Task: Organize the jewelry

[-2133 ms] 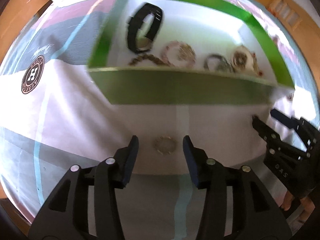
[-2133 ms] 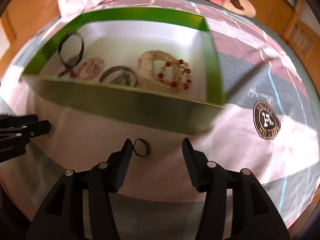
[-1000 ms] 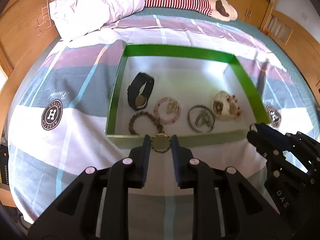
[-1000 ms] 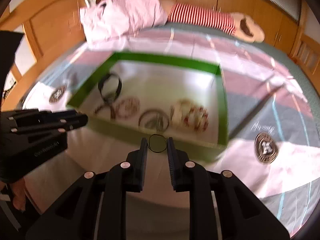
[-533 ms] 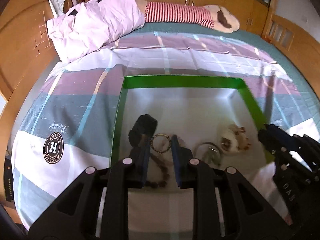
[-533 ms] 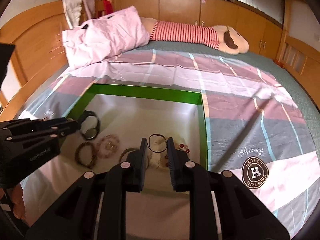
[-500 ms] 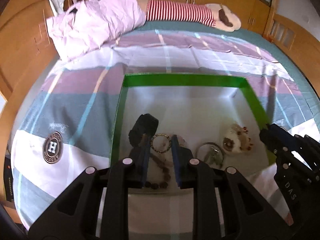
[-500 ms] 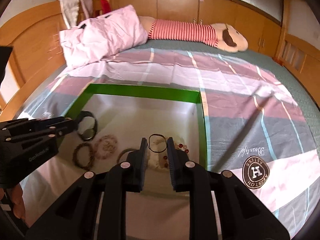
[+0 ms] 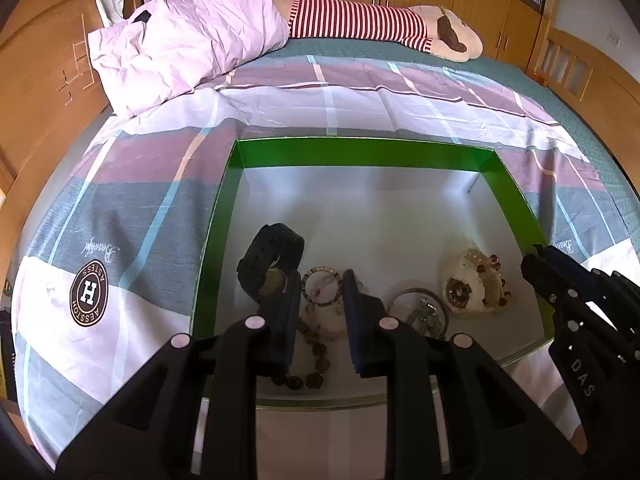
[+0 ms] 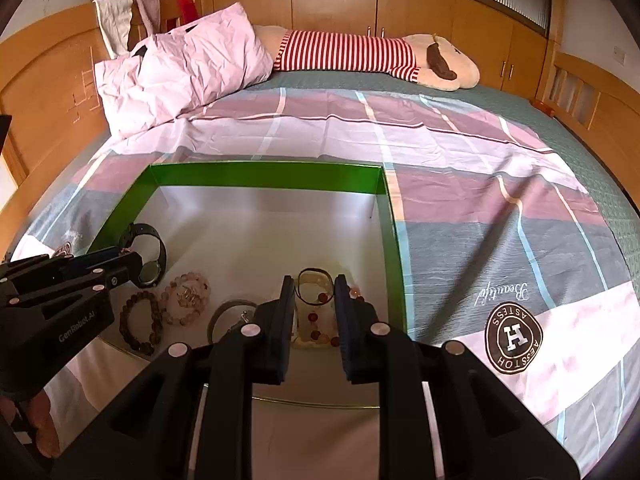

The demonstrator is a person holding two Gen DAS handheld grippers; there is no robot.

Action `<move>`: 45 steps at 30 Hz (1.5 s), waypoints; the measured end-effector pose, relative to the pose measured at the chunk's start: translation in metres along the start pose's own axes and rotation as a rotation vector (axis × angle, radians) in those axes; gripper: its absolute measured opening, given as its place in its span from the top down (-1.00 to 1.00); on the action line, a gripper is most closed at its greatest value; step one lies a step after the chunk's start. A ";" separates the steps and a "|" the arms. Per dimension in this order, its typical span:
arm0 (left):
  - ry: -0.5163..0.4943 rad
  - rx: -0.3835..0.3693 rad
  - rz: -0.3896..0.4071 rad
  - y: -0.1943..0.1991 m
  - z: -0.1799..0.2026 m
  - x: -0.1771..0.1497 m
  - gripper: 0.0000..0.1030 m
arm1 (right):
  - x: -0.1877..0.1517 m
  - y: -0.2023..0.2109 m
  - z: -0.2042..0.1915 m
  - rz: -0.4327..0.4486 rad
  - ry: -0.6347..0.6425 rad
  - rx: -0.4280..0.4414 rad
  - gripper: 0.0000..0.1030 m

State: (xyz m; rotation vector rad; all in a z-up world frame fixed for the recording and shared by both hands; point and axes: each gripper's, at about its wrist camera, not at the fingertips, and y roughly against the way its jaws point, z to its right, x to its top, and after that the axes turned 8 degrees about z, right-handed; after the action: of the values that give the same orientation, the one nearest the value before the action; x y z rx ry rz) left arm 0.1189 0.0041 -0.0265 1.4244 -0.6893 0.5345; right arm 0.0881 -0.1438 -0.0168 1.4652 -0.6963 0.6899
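Observation:
A green-walled box (image 9: pixel 360 152) with a white floor lies on the bed; it also shows in the right wrist view (image 10: pixel 264 174). My left gripper (image 9: pixel 322 292) is shut on a small beaded ring bracelet (image 9: pixel 322 278) and holds it above the box, over a pink bead bracelet. My right gripper (image 10: pixel 315 286) is shut on a thin black ring (image 10: pixel 315 276) held above the cream and red-bead bracelet (image 10: pixel 316 320). In the box lie a black watch (image 9: pixel 272 258), a brown bead bracelet (image 10: pixel 140 324), a pink bead bracelet (image 10: pixel 188 298) and a silver bangle (image 9: pixel 420 312).
The box rests on a plaid bedsheet (image 10: pixel 480 216) with a round logo print (image 10: pixel 514 338). A pink pillow (image 9: pixel 188 36) and a striped plush toy (image 9: pixel 380 20) lie at the head of the bed. Wooden bed rails run along both sides.
Both grippers closed on their rings on the sheet in front of the box, lifted them and carried them forward over the box. In the last half second they have barely moved.

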 end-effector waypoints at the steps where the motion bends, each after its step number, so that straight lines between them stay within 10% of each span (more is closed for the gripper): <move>1: -0.003 0.005 0.001 0.000 0.001 -0.001 0.59 | 0.000 0.000 0.000 0.001 -0.001 -0.001 0.61; 25: -0.044 0.014 -0.015 -0.008 0.011 -0.008 0.54 | -0.007 -0.009 -0.005 -0.049 0.012 -0.011 0.52; 29: -0.048 0.028 0.010 -0.004 0.011 -0.007 0.12 | -0.005 -0.002 -0.004 -0.020 0.002 -0.024 -0.15; 33: -0.046 0.030 0.021 0.000 0.011 -0.006 -0.04 | -0.002 0.005 -0.001 0.007 -0.005 -0.036 -0.29; 37: -0.017 0.054 0.044 0.011 0.006 -0.002 -0.63 | -0.002 0.014 0.002 0.039 -0.007 -0.068 -0.61; 45: 0.017 0.072 0.066 0.029 -0.001 0.000 -0.86 | -0.003 0.022 0.006 0.052 -0.008 -0.103 -0.77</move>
State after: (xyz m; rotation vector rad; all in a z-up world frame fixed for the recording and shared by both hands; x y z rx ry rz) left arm 0.0989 0.0080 -0.0063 1.4663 -0.7111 0.6276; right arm 0.0693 -0.1497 -0.0048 1.3598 -0.7675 0.6788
